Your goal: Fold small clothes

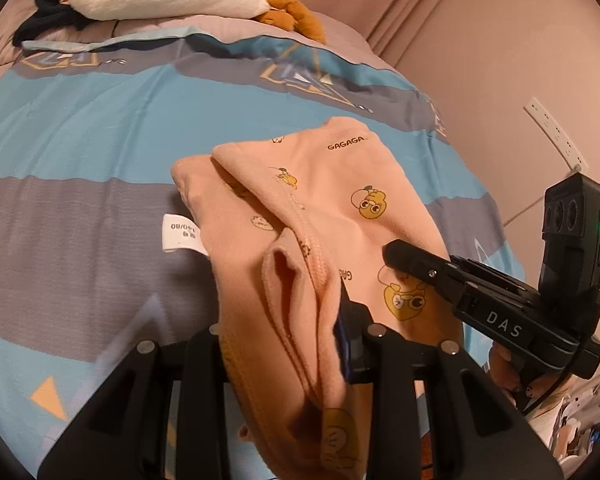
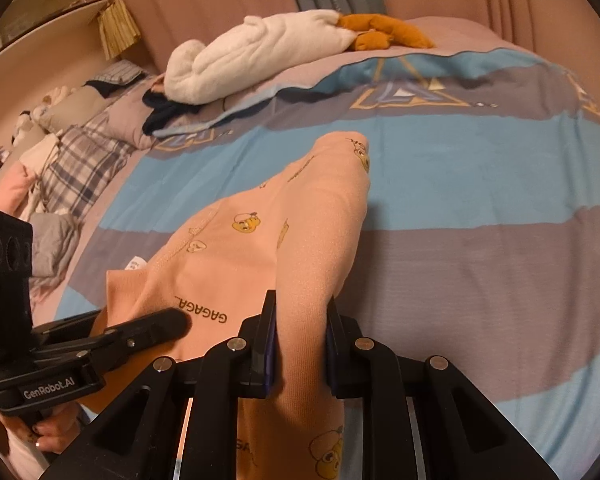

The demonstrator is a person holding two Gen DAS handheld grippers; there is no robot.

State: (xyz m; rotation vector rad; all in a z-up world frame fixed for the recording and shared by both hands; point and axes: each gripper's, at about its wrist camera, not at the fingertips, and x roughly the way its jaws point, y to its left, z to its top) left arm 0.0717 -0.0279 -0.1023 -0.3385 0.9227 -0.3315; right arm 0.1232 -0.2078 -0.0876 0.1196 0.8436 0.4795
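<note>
Both tongs (image 1: 288,344) (image 2: 300,344) pinch the peach garment's (image 1: 324,208) near edge above open bedspread (image 2: 480,264).

a bed cover (image 2: 460,168) in blue and grey bands with triangle prints is spreading across the bed, a white plush toy (image 2: 256,56) with orange feet is lying at its far end beside a dark garment (image 2: 164,114), and plaid bedding (image 2: 80,164) is bunching at the left, under a padded pink wall (image 1: 480,40)

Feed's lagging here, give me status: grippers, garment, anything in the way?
Left gripper and right gripper both shut on the garment. Its near edge is lifted, the rest on the bed. Nothing in the way.
</note>
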